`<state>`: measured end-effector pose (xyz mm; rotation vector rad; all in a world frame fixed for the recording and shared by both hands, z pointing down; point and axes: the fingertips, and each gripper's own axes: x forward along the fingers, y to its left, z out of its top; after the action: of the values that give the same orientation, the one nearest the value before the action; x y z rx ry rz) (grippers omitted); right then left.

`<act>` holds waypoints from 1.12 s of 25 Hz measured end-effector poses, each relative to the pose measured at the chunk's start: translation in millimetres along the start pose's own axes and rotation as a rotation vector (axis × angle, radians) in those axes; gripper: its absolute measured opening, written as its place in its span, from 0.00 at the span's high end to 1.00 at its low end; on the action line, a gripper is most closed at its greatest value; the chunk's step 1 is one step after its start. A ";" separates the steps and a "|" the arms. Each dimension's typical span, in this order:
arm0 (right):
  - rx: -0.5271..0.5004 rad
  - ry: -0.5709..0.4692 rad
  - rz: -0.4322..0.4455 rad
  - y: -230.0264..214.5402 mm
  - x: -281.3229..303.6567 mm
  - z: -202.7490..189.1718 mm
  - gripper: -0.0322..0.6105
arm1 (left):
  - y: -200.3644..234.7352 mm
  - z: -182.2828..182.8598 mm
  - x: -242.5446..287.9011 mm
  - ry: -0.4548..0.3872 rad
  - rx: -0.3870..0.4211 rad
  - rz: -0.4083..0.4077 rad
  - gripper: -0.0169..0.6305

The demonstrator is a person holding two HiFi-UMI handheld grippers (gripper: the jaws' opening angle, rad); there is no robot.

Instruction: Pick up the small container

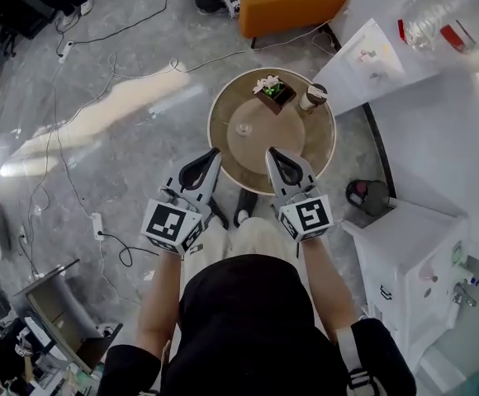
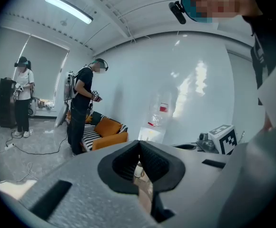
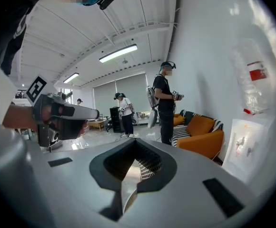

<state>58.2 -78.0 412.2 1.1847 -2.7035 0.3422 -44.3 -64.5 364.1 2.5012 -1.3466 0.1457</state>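
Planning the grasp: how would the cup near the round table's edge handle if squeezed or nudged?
The cup looks like lidded paper: probably light and easily crushed. It stands upright near the table rim, so a nudge might tip it off.

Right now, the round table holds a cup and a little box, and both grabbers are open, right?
No: the left gripper and right gripper are shut, jaws together, as both gripper views show. The cup and little box are on the round table.

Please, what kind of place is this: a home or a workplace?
Probably a workplace, likely an office lounge used for recording sessions. An orange sofa and a small round table stand on an open grey floor, and other people nearby wear headsets and backpack gear.
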 end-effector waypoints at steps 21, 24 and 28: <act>0.064 0.181 -0.018 -35.1 101.8 -179.8 0.89 | 68.2 -107.8 74.6 0.098 -0.038 -0.003 0.95; 0.065 0.212 -0.029 -39.9 116.5 -207.6 0.83 | 78.6 -122.9 80.8 0.118 -0.047 -0.010 0.95; 0.054 0.249 -0.052 -50.2 132.4 -244.3 0.72 | 87.6 -146.6 90.8 0.153 -0.077 -0.017 0.95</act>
<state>22.0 -136.4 686.1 1.1402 -2.4602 0.5203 -59.0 -137.7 542.5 2.3850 -1.2456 0.2703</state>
